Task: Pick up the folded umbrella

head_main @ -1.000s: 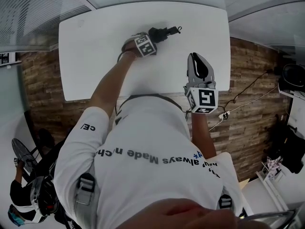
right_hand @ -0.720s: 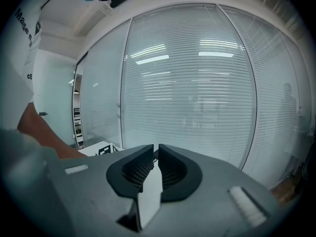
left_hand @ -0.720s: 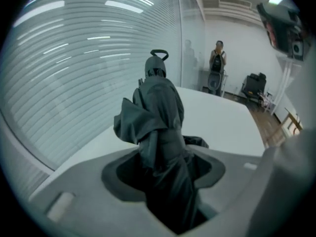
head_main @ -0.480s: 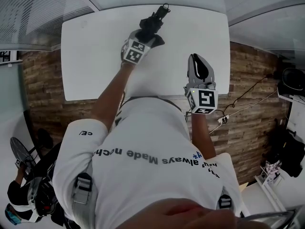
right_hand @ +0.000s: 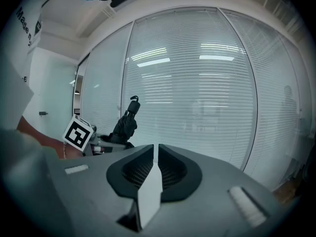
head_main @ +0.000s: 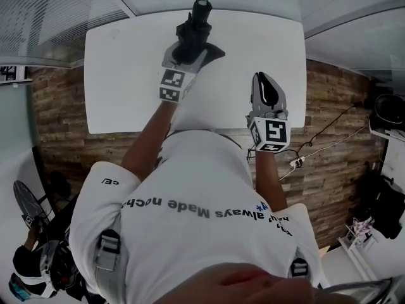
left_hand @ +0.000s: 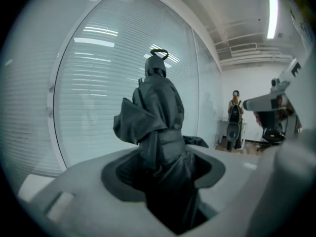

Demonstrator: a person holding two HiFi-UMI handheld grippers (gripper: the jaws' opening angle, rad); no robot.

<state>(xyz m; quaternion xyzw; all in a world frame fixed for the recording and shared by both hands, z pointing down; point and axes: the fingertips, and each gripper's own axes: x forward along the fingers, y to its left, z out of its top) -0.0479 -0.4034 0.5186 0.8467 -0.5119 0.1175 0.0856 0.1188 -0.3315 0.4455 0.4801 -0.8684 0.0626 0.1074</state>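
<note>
The folded black umbrella [head_main: 193, 31] is off the white table [head_main: 126, 75], standing nearly upright with its handle loop on top. My left gripper [head_main: 188, 50] is shut on its lower body, and the dark fabric [left_hand: 159, 117] fills the gap between the jaws in the left gripper view. From the right gripper view the umbrella [right_hand: 126, 125] shows at the left, above the left gripper's marker cube [right_hand: 78, 132]. My right gripper [head_main: 264, 88] hovers by the table's near right edge. Its jaws [right_hand: 154, 154] are together with nothing in them.
A glass wall with blinds [right_hand: 207, 93] runs behind the table. Wood flooring [head_main: 335, 106] lies to both sides, with a cable and power strip [head_main: 297, 154] on the right. A person [left_hand: 234, 118] stands far off in the room.
My left gripper has risen off the table with the umbrella and turned, so the umbrella went from lying sideways to standing up. The right gripper has barely moved.
</note>
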